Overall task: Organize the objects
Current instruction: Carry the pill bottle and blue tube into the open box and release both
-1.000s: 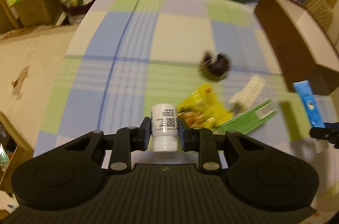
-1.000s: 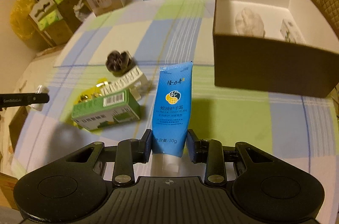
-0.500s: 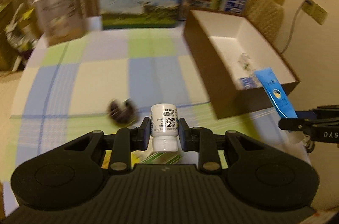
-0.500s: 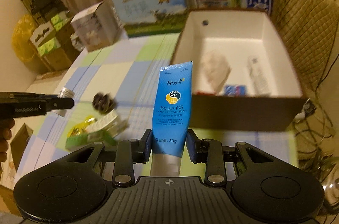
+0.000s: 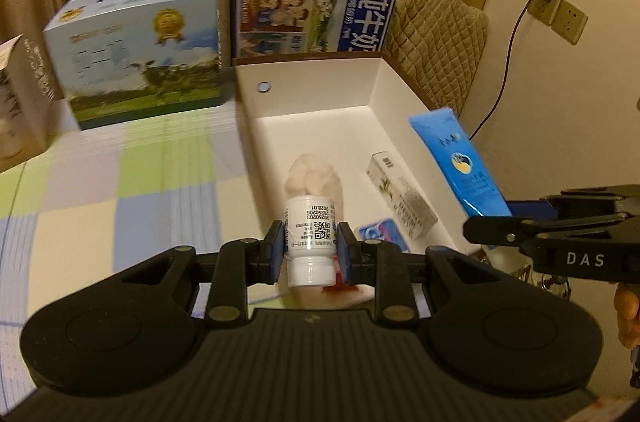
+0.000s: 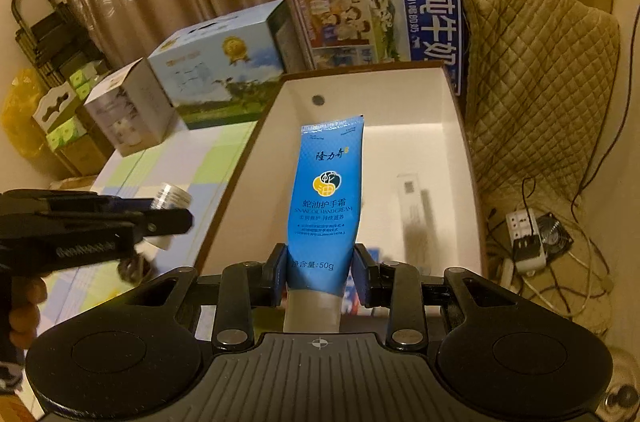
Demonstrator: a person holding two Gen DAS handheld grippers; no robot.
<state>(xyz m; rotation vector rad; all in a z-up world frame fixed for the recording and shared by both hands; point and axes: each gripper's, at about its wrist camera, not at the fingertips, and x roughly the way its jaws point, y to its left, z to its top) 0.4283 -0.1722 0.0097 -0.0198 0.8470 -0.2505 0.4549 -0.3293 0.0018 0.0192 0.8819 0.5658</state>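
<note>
My left gripper (image 5: 310, 254) is shut on a small white pill bottle (image 5: 309, 234), held above the near end of the open brown cardboard box (image 5: 316, 90). My right gripper (image 6: 320, 272) is shut on a blue hand cream tube (image 6: 328, 198), held over the same box (image 6: 400, 90). The tube also shows at the right in the left wrist view (image 5: 460, 162). The bottle shows at the left in the right wrist view (image 6: 170, 196). Inside the box lie a crumpled white wad (image 5: 312, 178), a slim white carton (image 5: 400, 198) and a small blue packet (image 5: 382, 234).
Two milk cartons (image 5: 140, 50) (image 5: 316, 10) stand behind the box on the checked tablecloth (image 5: 120, 190). A white box (image 6: 124, 110) stands at the table's far left. A quilted chair (image 6: 536, 82) and floor cables (image 6: 532, 238) lie to the right.
Both grippers have lifted from the table items and swung right over the open box, each still holding its object.
</note>
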